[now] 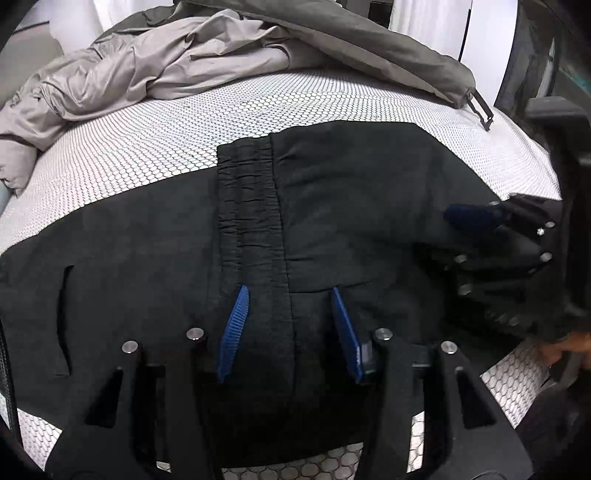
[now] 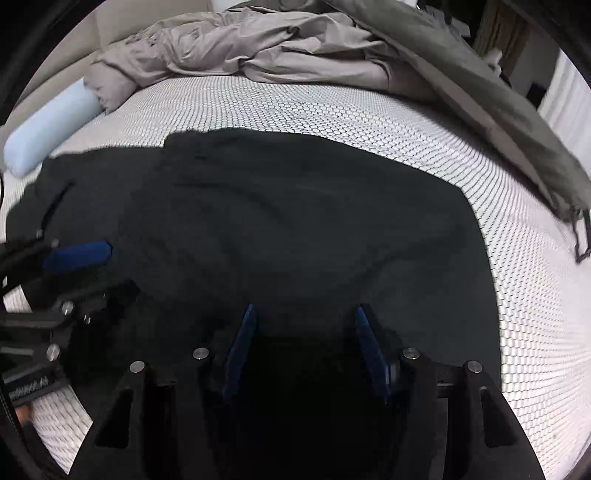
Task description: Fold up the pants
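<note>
Home bedroom, probably. Work surface is a bed w/ white honeycomb-mesh mattress cover (image 2: 332, 110), rumpled grey bedding (image 2: 221, 48) heaped at far side, pale-blue bolster pillow (image 2: 48, 125) at edge. White curtains (image 1: 424, 22) behind.

Black claw (image 1: 290, 291) frames, ribbed blue pads (image 1: 232, 332), silver screws (image 1: 130, 347)

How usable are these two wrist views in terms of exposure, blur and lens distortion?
Left wrist view: strong fisheye curve bends the honeycomb mat; the black pants keep their waistband ribbing; the right gripper at the edge is motion-blurred. Right wrist view: darker, the pants nearly featureless, their far edge and the left gripper smeared; the right side of the mat glares white.
</note>
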Action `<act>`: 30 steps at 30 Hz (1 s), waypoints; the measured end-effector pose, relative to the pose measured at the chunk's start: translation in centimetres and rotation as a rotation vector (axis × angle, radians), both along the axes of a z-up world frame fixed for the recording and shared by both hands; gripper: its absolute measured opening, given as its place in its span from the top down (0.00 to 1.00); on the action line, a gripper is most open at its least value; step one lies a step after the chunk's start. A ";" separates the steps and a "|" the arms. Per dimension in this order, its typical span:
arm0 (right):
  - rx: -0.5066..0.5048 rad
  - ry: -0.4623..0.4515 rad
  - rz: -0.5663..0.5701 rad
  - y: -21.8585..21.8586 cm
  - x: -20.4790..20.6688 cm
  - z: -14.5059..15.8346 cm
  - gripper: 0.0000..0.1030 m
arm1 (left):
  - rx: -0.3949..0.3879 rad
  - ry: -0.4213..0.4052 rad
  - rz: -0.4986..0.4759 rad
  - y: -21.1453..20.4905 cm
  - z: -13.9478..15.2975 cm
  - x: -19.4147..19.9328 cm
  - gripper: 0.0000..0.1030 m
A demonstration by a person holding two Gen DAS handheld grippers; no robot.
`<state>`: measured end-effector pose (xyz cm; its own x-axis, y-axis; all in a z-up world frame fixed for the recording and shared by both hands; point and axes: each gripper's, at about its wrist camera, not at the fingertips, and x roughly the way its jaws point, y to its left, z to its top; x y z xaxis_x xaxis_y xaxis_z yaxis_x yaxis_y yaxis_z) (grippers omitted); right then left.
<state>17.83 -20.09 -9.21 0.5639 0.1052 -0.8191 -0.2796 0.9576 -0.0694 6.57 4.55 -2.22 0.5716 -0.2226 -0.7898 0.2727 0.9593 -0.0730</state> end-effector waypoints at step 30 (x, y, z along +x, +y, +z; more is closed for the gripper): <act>-0.005 -0.102 0.015 -0.6 -1.9 1.2 0.40 | -0.011 -0.110 -0.064 -1.4 3.5 -1.0 0.57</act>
